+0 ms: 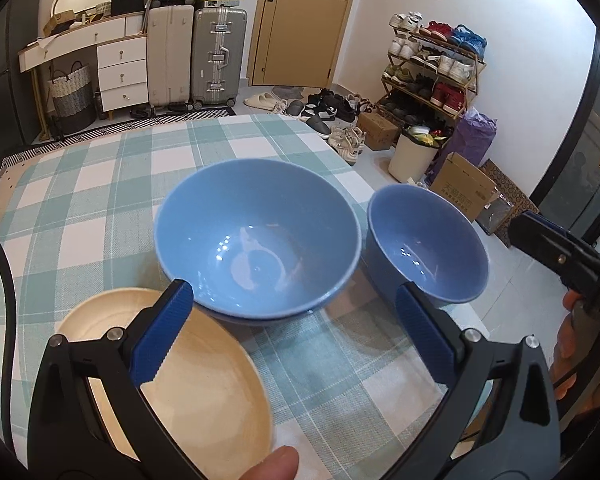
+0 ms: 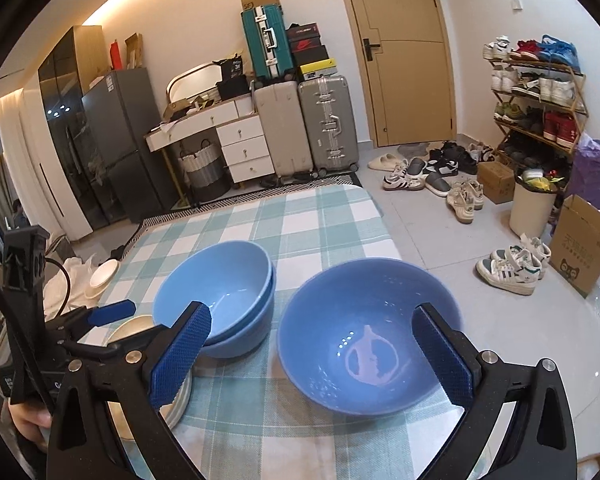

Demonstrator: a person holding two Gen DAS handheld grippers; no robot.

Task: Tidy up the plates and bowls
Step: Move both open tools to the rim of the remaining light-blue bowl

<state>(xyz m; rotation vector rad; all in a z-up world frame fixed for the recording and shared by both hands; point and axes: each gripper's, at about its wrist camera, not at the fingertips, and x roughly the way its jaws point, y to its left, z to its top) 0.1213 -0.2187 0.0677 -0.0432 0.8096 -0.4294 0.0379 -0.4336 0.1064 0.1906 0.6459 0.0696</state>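
Note:
Two blue bowls stacked one in the other (image 1: 256,236) (image 2: 216,292) stand mid-table on the green checked cloth. A single blue bowl (image 1: 428,244) (image 2: 364,340) sits to their right, near the table's right edge. A cream plate (image 1: 204,392) (image 2: 140,326) lies at the near left. My left gripper (image 1: 294,308) hangs open, just short of the stack and above the plate's edge, holding nothing. My right gripper (image 2: 314,330) is open over the near rim of the single bowl, with no pad touching it. In the left wrist view the right gripper (image 1: 556,252) shows at the far right.
The table (image 1: 100,208) ends close to the right of the single bowl, with tiled floor below. White dishes (image 2: 102,274) sit off the table's left side. Shoes (image 2: 432,172), a bin (image 2: 534,208) and boxes lie on the floor; suitcases (image 2: 308,124) stand by the door.

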